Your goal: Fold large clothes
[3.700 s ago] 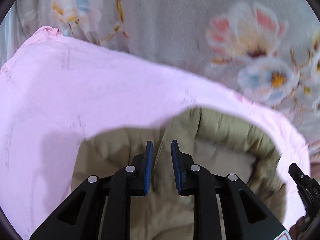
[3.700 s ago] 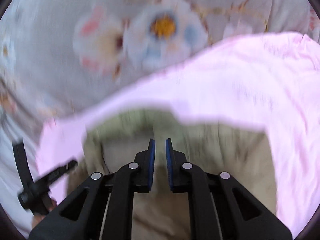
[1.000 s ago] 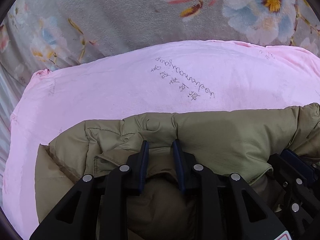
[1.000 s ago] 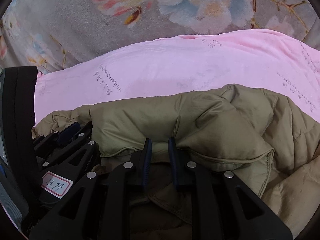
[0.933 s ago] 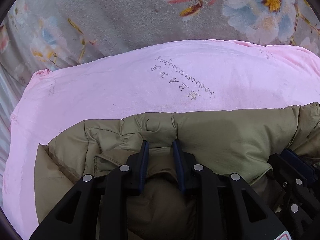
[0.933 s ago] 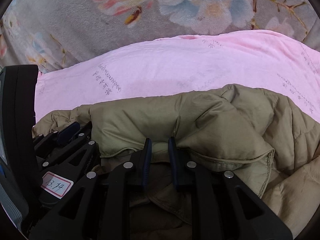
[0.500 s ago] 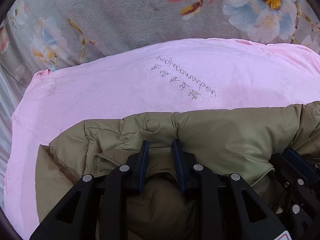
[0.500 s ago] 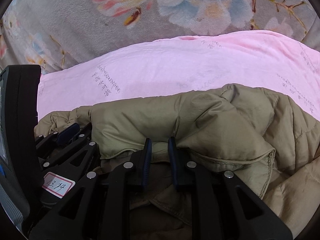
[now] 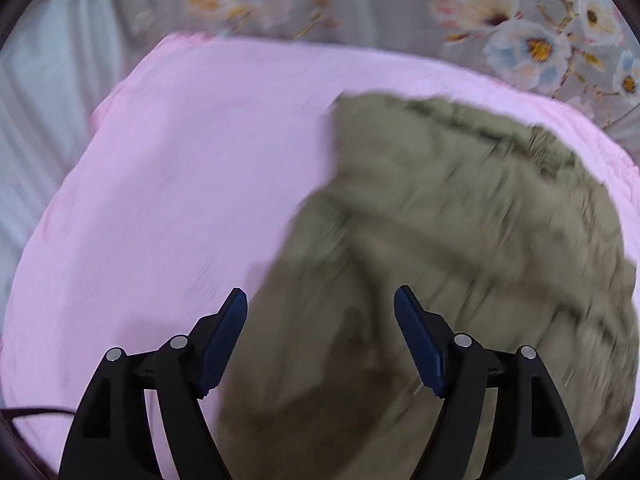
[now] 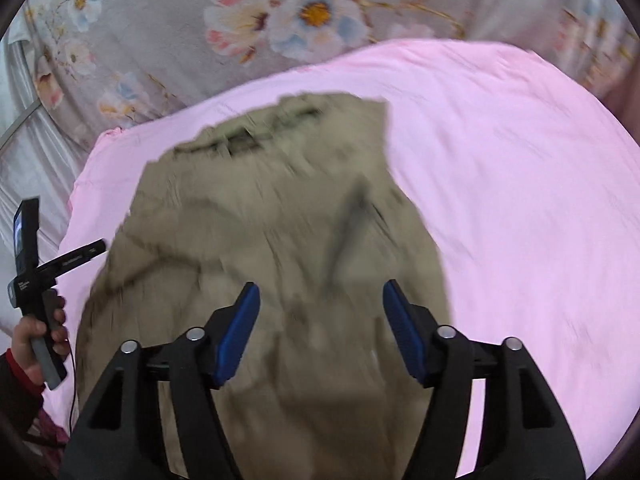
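An olive-green padded jacket (image 9: pixel 460 248) lies in a folded heap on a pink sheet (image 9: pixel 180 168); it also shows in the right wrist view (image 10: pixel 272 232). My left gripper (image 9: pixel 320 320) is open and empty, held above the jacket's left edge. My right gripper (image 10: pixel 320 316) is open and empty, held above the jacket's near part. Both views are blurred by motion. The left gripper tool (image 10: pixel 36 276) shows in a hand at the far left of the right wrist view.
The pink sheet (image 10: pixel 520 180) spreads over a grey floral bedspread (image 10: pixel 180 20), which runs along the far side in the left wrist view (image 9: pixel 360 0). A thin cable (image 10: pixel 72 392) hangs by the hand at the lower left.
Both grippers were shut on the jacket's folded edge half a second ago. Now both are open, have let go, and have pulled up and back from the jacket.
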Demonstrator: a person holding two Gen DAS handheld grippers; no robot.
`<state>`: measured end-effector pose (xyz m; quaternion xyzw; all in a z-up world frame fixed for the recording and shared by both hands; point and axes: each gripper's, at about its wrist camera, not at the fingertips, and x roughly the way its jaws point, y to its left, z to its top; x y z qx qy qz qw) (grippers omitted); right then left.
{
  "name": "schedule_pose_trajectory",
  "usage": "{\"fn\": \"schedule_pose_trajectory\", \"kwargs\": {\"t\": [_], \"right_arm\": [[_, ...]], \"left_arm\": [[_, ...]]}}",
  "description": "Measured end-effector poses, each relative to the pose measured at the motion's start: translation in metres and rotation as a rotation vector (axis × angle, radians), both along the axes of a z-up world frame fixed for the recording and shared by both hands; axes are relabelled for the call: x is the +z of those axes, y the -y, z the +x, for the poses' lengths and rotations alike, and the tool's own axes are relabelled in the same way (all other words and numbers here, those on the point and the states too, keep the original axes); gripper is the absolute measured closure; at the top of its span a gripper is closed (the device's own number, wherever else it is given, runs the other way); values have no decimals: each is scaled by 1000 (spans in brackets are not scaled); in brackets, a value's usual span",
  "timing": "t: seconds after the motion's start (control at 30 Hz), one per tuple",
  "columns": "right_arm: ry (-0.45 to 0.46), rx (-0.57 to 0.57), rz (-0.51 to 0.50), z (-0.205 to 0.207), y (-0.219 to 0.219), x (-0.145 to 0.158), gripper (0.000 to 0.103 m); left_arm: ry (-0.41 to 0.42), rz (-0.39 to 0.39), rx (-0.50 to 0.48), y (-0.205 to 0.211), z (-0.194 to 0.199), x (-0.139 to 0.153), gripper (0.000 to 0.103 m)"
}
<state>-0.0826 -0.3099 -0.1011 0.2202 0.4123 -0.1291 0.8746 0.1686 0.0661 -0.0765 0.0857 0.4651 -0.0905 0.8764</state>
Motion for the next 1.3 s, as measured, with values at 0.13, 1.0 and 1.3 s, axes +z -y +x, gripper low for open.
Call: {"fn": "schedule_pose_trajectory", "kwargs": {"t": [0.13,1.0,1.3], "right_arm": [[-82,-52,58,-74,-7,-21,32],[-19,12,271,-88,-50,-28,94],[36,141,180,-127,-67,37,96]], "left_arm": [[-137,-18,91,-70,-42,-20,29],[-419,-440,184,-80,-81,-42,84],[-356,-460,60,-100,-111,12,102]]}}
